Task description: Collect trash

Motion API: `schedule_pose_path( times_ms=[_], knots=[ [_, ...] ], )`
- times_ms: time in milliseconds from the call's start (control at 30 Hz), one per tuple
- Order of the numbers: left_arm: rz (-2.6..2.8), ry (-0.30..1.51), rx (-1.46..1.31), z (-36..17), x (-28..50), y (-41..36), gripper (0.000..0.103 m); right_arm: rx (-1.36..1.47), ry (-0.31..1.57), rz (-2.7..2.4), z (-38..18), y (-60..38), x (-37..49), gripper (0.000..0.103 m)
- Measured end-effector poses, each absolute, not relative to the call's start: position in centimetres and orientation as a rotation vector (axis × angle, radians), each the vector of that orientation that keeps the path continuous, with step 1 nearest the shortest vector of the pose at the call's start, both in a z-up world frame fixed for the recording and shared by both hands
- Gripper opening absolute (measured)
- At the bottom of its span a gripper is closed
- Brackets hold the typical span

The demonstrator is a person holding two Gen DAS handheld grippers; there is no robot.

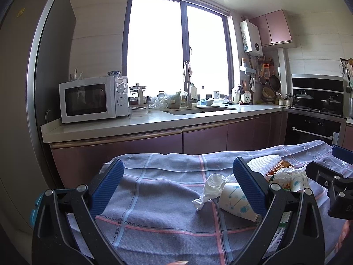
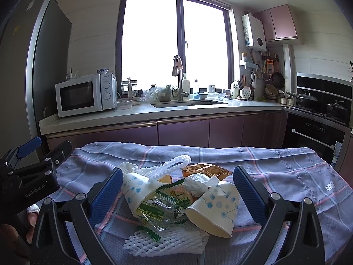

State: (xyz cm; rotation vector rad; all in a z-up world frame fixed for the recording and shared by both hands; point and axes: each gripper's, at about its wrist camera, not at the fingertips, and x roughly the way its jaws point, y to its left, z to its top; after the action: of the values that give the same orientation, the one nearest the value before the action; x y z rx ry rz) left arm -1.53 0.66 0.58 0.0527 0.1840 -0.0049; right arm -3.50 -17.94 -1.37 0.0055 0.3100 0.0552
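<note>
A table draped in a blue-grey checked cloth stands in front of the kitchen counter, and the trash sits in a loose heap on it. Both grippers hover low over the cloth, side by side, each pointed toward the window.

The right gripper has its blue-padded fingers spread wide, released, with nothing between the pads touching them. The heap lies in the gap between them: a paper cup with blue dots on its side with its mouth toward the camera, a second dotted cup tipped over just left of it, green snack wrappers tucked between and partly inside the two, and a crumpled white tissue resting behind the nearer cup. A white foam fruit net lies flat at the front of the pile, another strip of foam netting arches over the back, and an orange-brown wrapper sits at the far edge.

The left gripper is likewise wide open and holds nothing. From its camera, a twisted white tissue lies on the cloth between its fingers, touching a dotted paper cup that lies on its side and is partly hidden behind its right finger. The rest of the heap is off to its right, near the other gripper's body.

Beyond the table, a white microwave stands at the left end of the counter, and the sink with its tall faucet sits under the window.
</note>
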Motion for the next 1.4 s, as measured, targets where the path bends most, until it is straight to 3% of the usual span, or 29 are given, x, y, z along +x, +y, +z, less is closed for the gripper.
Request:
schedule_pose_path(
  times_ms=[1400],
  knots=[
    [-0.023,0.217,0.047,0.10,-0.66,0.53,0.098,0.018,0.328,0.072,-1.57,-18.45,-3.19,0.097]
  ],
)
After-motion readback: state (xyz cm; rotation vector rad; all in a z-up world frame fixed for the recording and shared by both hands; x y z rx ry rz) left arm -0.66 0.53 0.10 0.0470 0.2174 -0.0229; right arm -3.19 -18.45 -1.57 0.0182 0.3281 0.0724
